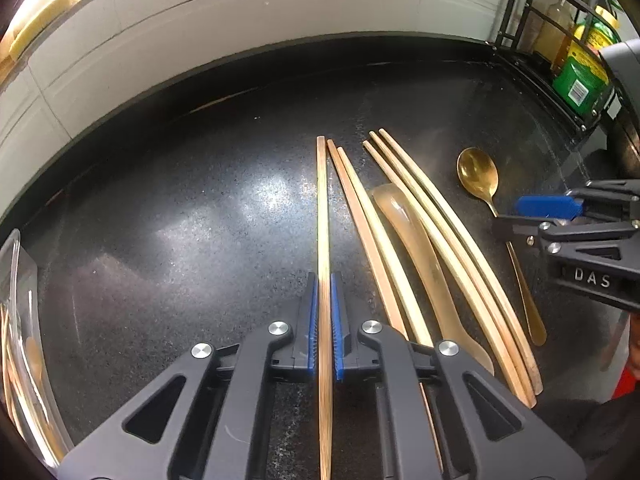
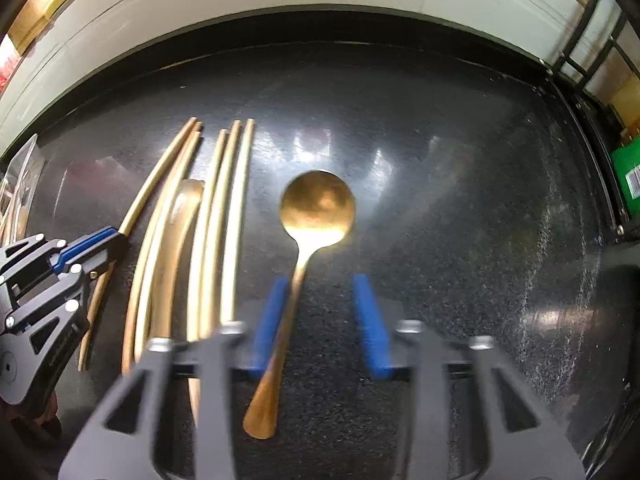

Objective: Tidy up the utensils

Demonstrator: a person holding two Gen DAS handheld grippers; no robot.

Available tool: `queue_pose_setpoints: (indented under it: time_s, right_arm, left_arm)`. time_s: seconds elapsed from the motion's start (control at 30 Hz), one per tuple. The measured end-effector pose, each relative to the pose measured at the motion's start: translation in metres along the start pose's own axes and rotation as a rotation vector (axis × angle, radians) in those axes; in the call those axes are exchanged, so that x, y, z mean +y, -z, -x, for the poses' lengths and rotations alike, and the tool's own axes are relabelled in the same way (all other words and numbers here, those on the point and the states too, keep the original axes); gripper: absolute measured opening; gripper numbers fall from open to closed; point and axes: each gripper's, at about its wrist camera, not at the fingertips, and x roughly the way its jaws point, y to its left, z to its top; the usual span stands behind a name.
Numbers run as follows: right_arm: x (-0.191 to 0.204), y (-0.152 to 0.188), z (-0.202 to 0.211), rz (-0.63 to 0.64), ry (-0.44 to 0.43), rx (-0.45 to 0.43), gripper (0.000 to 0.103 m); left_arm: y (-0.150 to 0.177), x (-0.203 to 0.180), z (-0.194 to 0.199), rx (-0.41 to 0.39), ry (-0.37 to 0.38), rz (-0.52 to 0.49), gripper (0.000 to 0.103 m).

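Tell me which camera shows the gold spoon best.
The right wrist view: the gold spoon lies centred, whole from bowl to handle end. The left wrist view shows it off to the right, its handle partly behind the right gripper.

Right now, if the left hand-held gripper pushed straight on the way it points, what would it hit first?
Probably the black speckled countertop: the left hand-held gripper, shut on a thin wooden chopstick, tilts down at it. Depth is hard to judge.
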Motion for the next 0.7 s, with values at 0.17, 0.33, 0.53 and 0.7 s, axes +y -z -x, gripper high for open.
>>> queue_pose_setpoints:
  time_s: [0.17, 0.33, 0.53, 0.7]
  right_arm:
    - [0.006, -0.009, -0.002, -0.008, -0.025, 0.032, 0.005]
    - [0.002, -0.012, 0.004, -0.024, -0.032, 0.024, 0.005]
    - [0.003, -0.017, 0.031, -0.015, -0.032, -0.044, 0.005]
    - [0.003, -0.018, 0.059, -0.017, -0.034, -0.106, 0.005]
  left_arm:
    - [-0.005, 0.006, -0.002, 0.02, 0.019, 0.036, 0.006]
    - [-0.006, 0.02, 0.018, -0.016, 0.004, 0.061, 0.005]
    - [-0.008, 0.03, 0.046, -0.071, -0.022, 0.072, 0.005]
    - [-0.007, 0.037, 0.073, -0.109, -0.046, 0.101, 0.005]
